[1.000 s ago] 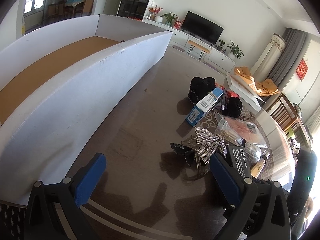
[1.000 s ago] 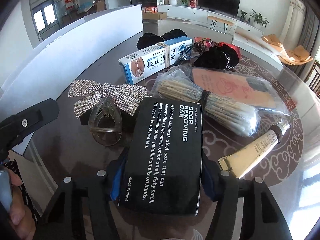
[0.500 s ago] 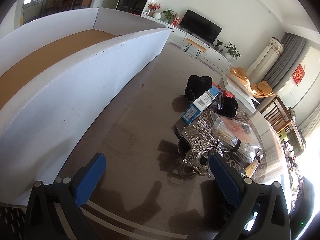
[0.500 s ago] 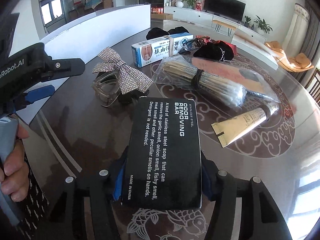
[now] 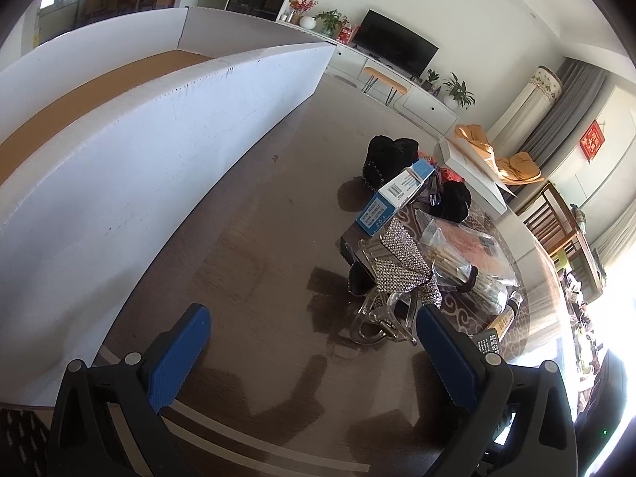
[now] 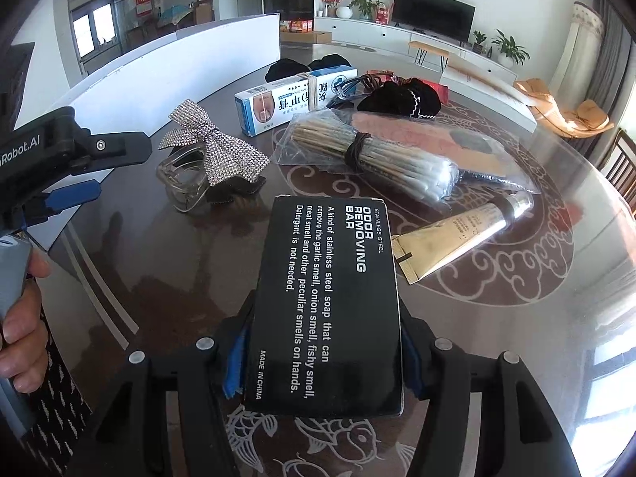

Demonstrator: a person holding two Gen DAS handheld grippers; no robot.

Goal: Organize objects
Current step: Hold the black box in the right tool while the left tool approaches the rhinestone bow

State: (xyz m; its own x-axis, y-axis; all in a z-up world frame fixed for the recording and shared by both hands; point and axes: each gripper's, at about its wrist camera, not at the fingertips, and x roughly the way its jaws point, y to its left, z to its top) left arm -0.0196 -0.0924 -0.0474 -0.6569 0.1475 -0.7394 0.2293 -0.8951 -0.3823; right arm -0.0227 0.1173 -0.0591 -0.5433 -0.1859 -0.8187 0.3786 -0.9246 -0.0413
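My right gripper (image 6: 324, 361) is shut on a black box printed "ODOR REMOVING BAR" (image 6: 326, 298), held above the glass table. Beyond it lie a gold tube (image 6: 461, 234), a bagged bundle of sticks (image 6: 377, 155), a rhinestone bow clip (image 6: 214, 155) and a blue-and-white carton (image 6: 294, 103). My left gripper (image 5: 314, 342) hangs open over bare tabletop, nothing between its blue pads (image 5: 179, 353). The bow clip (image 5: 401, 270) sits just ahead of its right finger. The left gripper (image 6: 75, 183) also shows at the left edge of the right wrist view, held by a hand (image 6: 20, 330).
A long white cardboard box (image 5: 159, 151) with a brown floor runs along the table's left side. Black velvet pouches (image 6: 401, 95) and a flat bagged pink card (image 6: 429, 139) lie farther back. The round table's edge (image 6: 608, 206) curves at the right. Chairs and a TV cabinet stand beyond.
My right gripper has drawn back from the pile with the black box, so the items now sit farther off. The left gripper stays in place, tilting slightly.
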